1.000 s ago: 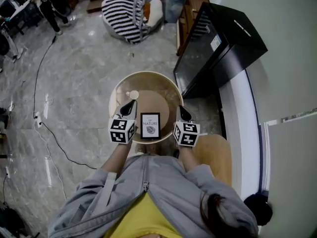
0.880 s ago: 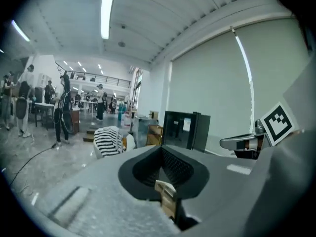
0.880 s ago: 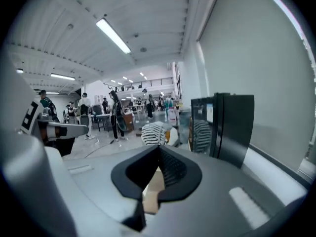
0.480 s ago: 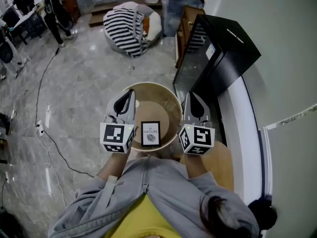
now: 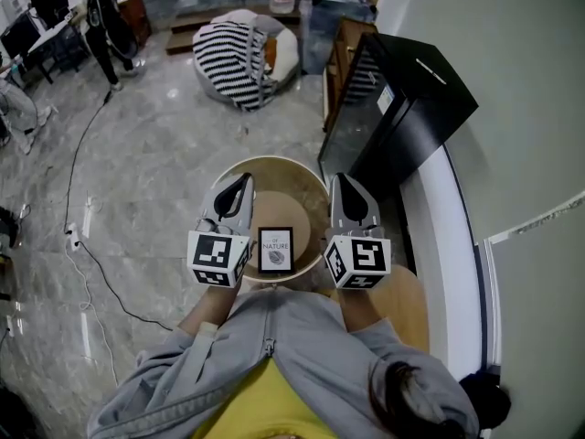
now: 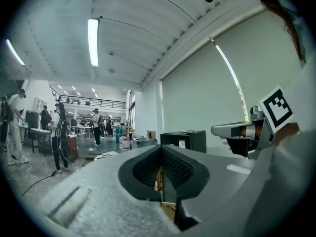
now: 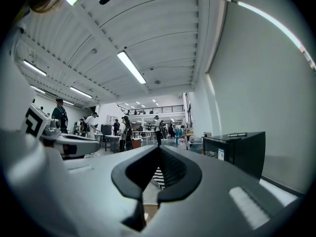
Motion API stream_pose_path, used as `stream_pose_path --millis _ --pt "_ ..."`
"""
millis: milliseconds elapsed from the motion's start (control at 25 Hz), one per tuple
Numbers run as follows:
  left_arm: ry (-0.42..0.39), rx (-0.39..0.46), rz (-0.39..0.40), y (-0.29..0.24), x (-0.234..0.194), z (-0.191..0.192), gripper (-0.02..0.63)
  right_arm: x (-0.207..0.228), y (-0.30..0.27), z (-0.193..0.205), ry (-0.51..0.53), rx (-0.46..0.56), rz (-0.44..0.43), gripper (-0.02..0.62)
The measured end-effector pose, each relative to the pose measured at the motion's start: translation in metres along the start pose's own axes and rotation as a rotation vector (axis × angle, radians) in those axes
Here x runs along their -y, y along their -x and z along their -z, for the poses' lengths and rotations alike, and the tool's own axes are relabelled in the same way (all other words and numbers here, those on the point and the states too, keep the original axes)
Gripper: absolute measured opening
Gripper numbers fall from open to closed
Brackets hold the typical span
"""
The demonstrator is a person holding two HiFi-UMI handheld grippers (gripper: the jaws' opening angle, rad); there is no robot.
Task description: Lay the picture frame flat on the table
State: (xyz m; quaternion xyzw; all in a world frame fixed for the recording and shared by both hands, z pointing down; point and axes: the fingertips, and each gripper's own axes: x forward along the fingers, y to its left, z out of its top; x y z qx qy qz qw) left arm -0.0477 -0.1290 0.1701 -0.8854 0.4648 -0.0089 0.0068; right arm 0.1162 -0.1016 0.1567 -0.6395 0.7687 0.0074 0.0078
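Observation:
The picture frame (image 5: 275, 250) is black-edged with a white print. It sits at the near edge of the round wooden table (image 5: 274, 161), its face turned up toward the head camera. My left gripper (image 5: 244, 180) is held above the table to the left of the frame, shut and empty. My right gripper (image 5: 339, 180) is held to the right of the frame, also shut and empty. Neither touches the frame. Both gripper views look level across the room; the left gripper (image 6: 160, 154) and right gripper (image 7: 158, 154) show jaws pressed together with nothing between them.
A black cabinet (image 5: 402, 99) stands just right of the table against the wall. A striped beanbag (image 5: 239, 51) lies beyond on the marble floor. A wooden seat (image 5: 402, 300) is at my right. A cable (image 5: 82, 236) runs on the floor at left. People stand far back.
Both grippers have risen from beside the frame and now point level, away from the table. The frame stays where it was on the table.

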Motion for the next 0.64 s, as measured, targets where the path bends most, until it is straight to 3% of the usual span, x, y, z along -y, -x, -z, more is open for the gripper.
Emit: stream_pose_path --millis 640 --pt "0.000 0.031 -0.009 -0.010 0.027 0.001 0.006 0.019 0.005 0.001 0.015 0.011 -0.047 0.000"
